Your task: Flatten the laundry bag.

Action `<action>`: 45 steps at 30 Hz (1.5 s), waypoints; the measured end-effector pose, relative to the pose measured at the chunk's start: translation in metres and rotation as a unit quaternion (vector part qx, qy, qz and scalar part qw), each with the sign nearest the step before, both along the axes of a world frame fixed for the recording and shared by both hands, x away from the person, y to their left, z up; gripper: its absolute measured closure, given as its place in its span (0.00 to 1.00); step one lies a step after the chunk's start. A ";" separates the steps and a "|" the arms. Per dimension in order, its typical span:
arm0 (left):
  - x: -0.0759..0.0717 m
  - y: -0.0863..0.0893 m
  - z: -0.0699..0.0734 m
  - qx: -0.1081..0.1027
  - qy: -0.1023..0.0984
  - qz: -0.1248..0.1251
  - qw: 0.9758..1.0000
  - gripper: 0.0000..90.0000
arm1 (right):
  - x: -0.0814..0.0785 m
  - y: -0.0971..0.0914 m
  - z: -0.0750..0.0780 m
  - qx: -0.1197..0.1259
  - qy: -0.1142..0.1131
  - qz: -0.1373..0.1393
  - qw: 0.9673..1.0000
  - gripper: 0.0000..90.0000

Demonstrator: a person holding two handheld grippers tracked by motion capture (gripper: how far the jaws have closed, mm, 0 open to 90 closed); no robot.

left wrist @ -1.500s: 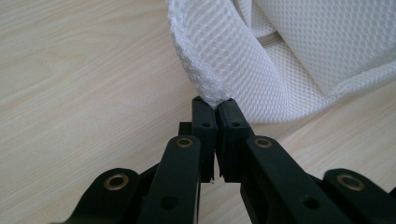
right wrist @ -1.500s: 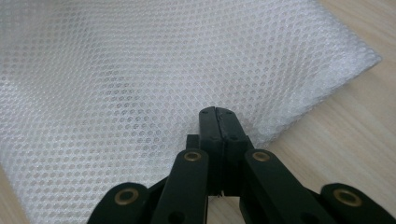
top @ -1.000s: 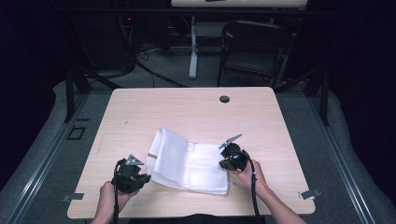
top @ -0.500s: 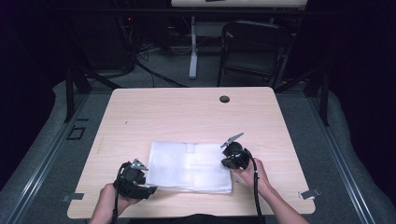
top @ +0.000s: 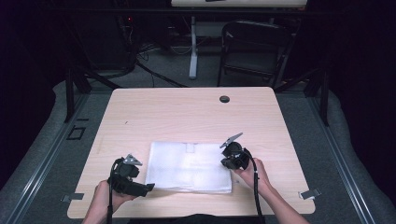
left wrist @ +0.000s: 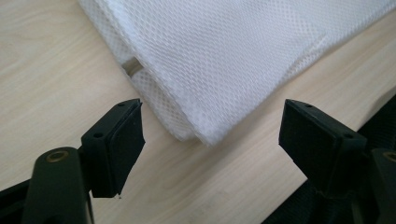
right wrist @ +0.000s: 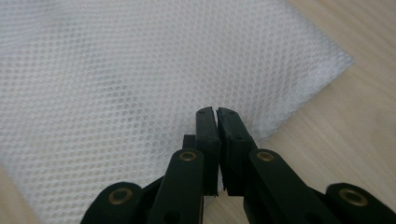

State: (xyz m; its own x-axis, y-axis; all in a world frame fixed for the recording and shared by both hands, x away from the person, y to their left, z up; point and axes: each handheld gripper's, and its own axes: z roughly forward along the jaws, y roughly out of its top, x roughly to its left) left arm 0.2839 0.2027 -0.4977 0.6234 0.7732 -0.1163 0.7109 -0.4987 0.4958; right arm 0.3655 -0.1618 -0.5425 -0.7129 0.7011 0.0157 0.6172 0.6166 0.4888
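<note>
Overall, one room, dark, with grey floor [top: 42, 140] around one worktop [top: 187, 116] of pale wood grain, rounded corners, and one dark round grommet hole [top: 224, 99] near its far edge, right of centre. Beyond the far edge: one black folding chair [top: 254, 51], one white post-like leg [top: 193, 46] of another piece of furniture, loose cables on the floor.

One white mesh cloth [top: 189, 166] lies flat and folded into a rectangle on the near half of the worktop, roughly centred left to right. One small tab shows at the middle of its far edge. In the left gripper view the near left corner shows stacked layers of mesh [left wrist: 224, 60], with a small grey-brown tag [left wrist: 132, 66] peeking out at the edge.

Two hands, two grippers. Left hand [top: 105, 198] at the near left holds the left gripper [top: 127, 175], just beside the cloth's near left corner; its jaws are spread wide, one on each side of that corner, not touching it.

Right hand [top: 252, 170] at the near right holds the right gripper [top: 233, 156] at the cloth's right edge; in its own view the right gripper [right wrist: 216, 112] has jaws pressed together over the mesh. I cannot tell whether any cloth is caught between them.
</note>
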 end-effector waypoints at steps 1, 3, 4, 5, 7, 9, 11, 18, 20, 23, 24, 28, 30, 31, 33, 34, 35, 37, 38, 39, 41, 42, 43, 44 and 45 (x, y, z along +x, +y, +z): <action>0.002 0.001 0.000 -0.006 -0.001 0.005 1.000 0.26 | -0.002 0.000 0.005 0.006 -0.002 0.002 1.000 0.95; 0.005 0.003 0.000 -0.005 -0.001 0.008 1.000 0.27 | -0.006 0.001 0.013 0.009 -0.010 -0.003 1.000 0.93; 0.010 0.005 0.000 -0.009 -0.002 0.014 1.000 0.28 | -0.009 0.000 0.017 0.010 -0.012 -0.004 1.000 0.90; 0.010 0.005 0.000 -0.009 -0.002 0.014 1.000 0.30 | -0.012 0.000 0.021 0.012 -0.012 -0.006 1.000 0.86; 0.017 0.005 -0.001 -0.015 0.006 0.022 1.000 0.32 | -0.018 0.000 0.025 0.011 0.000 -0.006 1.000 0.80; 0.022 0.003 -0.001 -0.017 0.007 0.022 1.000 0.36 | -0.025 0.001 0.024 0.011 0.004 0.003 1.000 0.73; 0.026 0.001 -0.001 -0.011 0.008 0.015 1.000 0.40 | -0.031 0.007 0.023 0.015 0.006 0.009 1.000 0.70; 0.048 -0.009 -0.014 -0.006 0.032 0.020 0.999 0.58 | -0.028 0.015 0.008 -0.003 0.020 0.019 1.000 0.70; 0.049 -0.010 -0.020 0.001 0.032 0.015 0.999 0.64 | -0.027 0.017 0.001 -0.018 0.026 0.020 0.999 0.75; 0.049 -0.010 -0.027 0.001 0.040 0.013 0.999 0.71 | -0.025 0.019 -0.004 -0.030 0.031 0.023 0.999 0.80; 0.049 -0.011 -0.031 0.008 0.042 0.005 0.999 0.74 | -0.025 0.019 -0.005 -0.031 0.032 0.025 0.999 0.82; 0.047 -0.015 -0.037 0.012 0.053 -0.008 0.998 0.84 | -0.023 0.017 -0.007 -0.035 0.033 0.030 0.998 0.86; 0.047 -0.017 -0.039 0.014 0.055 -0.015 0.998 0.85 | -0.023 0.016 -0.007 -0.034 0.033 0.029 0.998 0.87; 0.045 -0.019 -0.040 0.013 0.056 -0.014 0.998 0.88 | -0.023 0.014 -0.007 -0.035 0.033 0.030 0.998 0.88; 0.044 -0.024 -0.042 0.014 0.059 -0.021 0.998 0.89 | -0.023 0.011 -0.007 -0.034 0.035 0.032 0.998 0.88; 0.043 -0.026 -0.043 0.016 0.058 -0.024 0.998 0.90 | -0.023 0.008 -0.007 -0.033 0.036 0.035 0.998 0.88; 0.042 -0.030 -0.045 0.019 0.064 -0.031 0.997 0.90 | -0.023 0.006 -0.006 -0.037 0.039 0.037 0.998 0.88; 0.041 -0.034 -0.048 0.022 0.068 -0.037 0.997 0.90 | -0.024 0.003 -0.007 -0.032 0.038 0.038 0.998 0.88; 0.041 -0.036 -0.049 0.025 0.066 -0.039 0.997 0.90 | -0.024 0.002 -0.007 -0.030 0.038 0.039 0.998 0.88; 0.041 -0.037 -0.049 0.028 0.066 -0.039 0.997 0.90 | -0.024 0.002 -0.007 -0.029 0.038 0.039 0.998 0.85; 0.041 -0.037 -0.049 0.026 0.066 -0.040 0.997 0.90 | -0.024 0.001 -0.007 -0.024 0.041 0.044 0.998 0.78; 0.042 -0.036 -0.050 0.025 0.066 -0.040 0.997 0.91 | -0.025 0.002 -0.004 -0.026 0.033 0.053 0.998 0.69; 0.042 -0.035 -0.050 0.023 0.067 -0.040 0.997 0.91 | -0.027 0.001 -0.002 -0.023 0.029 0.061 0.997 0.67; 0.043 -0.034 -0.050 0.020 0.067 -0.040 0.997 0.91 | -0.028 0.000 0.002 -0.015 0.027 0.064 0.997 0.65; 0.043 -0.034 -0.050 0.019 0.066 -0.039 0.997 0.91 | -0.030 0.000 0.005 -0.005 0.023 0.066 0.998 0.65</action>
